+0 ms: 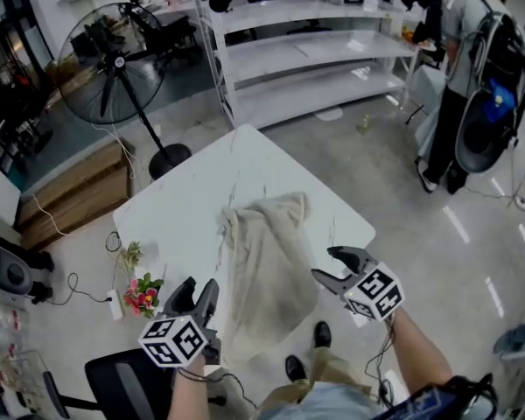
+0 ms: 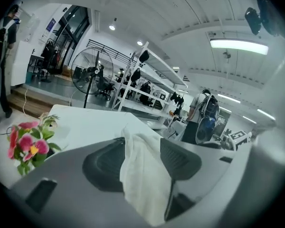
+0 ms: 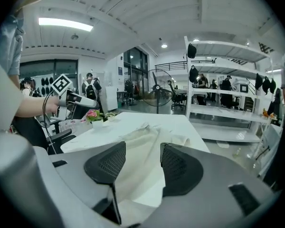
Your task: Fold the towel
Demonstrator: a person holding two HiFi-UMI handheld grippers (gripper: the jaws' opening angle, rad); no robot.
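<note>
A beige towel (image 1: 267, 252) lies crumpled on the white table (image 1: 184, 208), its near end hanging over the front edge. My left gripper (image 1: 199, 289) is held off the table's near left corner, jaws open, just left of the hanging part. In the left gripper view the towel (image 2: 142, 179) shows in the gap of that gripper (image 2: 142, 144) without the pads pressing on it. My right gripper (image 1: 325, 262) hovers at the towel's right side, open and empty. In the right gripper view the towel (image 3: 147, 136) lies beyond the gripper (image 3: 143, 151).
A small pot of pink flowers (image 1: 143, 294) stands at the table's left corner. A black chair (image 1: 122, 383) is below my left hand. Beyond the table are a standing fan (image 1: 114, 64), white shelving (image 1: 315, 51), wooden steps (image 1: 79, 191) and a person with a backpack (image 1: 472, 77).
</note>
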